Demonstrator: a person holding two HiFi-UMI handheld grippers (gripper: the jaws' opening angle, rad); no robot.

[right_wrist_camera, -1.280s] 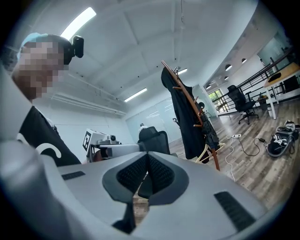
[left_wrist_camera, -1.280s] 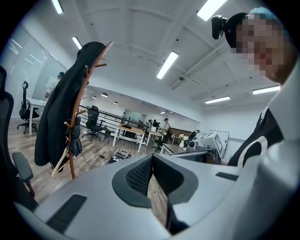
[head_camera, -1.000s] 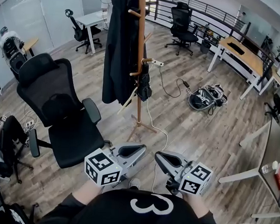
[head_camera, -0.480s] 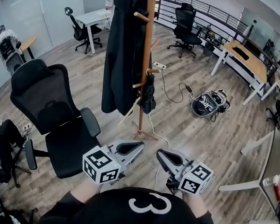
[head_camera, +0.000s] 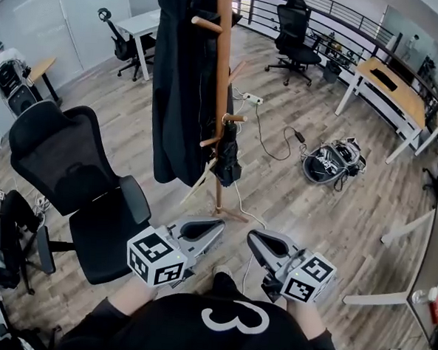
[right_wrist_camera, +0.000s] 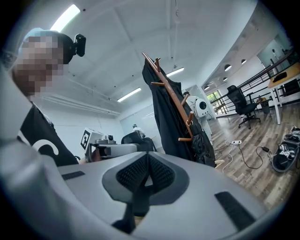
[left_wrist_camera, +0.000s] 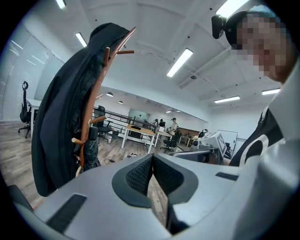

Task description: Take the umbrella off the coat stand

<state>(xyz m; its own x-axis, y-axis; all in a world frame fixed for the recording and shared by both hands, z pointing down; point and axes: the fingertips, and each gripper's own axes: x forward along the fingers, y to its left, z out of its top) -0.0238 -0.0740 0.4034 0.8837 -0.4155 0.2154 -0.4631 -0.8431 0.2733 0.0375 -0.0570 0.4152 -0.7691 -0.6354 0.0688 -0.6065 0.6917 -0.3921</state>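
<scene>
We are holding the left gripper [head_camera: 217, 227] and the right gripper [head_camera: 253, 238] low in front of the body, side by side, pointing toward the coat stand [head_camera: 222, 74]. We judge this to be a carrying pose for the approach. Both pairs of jaws are closed together with nothing between them, probably because nothing is within reach yet. The umbrella [head_camera: 226, 160], black and folded, is hanging from a lower peg of the coat stand, just beside a long black coat [head_camera: 179, 94] and well apart from both grippers. Compared with a second ago, the stand and umbrella are appearing nearer to us and lower in the head view. The grippers are keeping the same closed, paired pose.
</scene>
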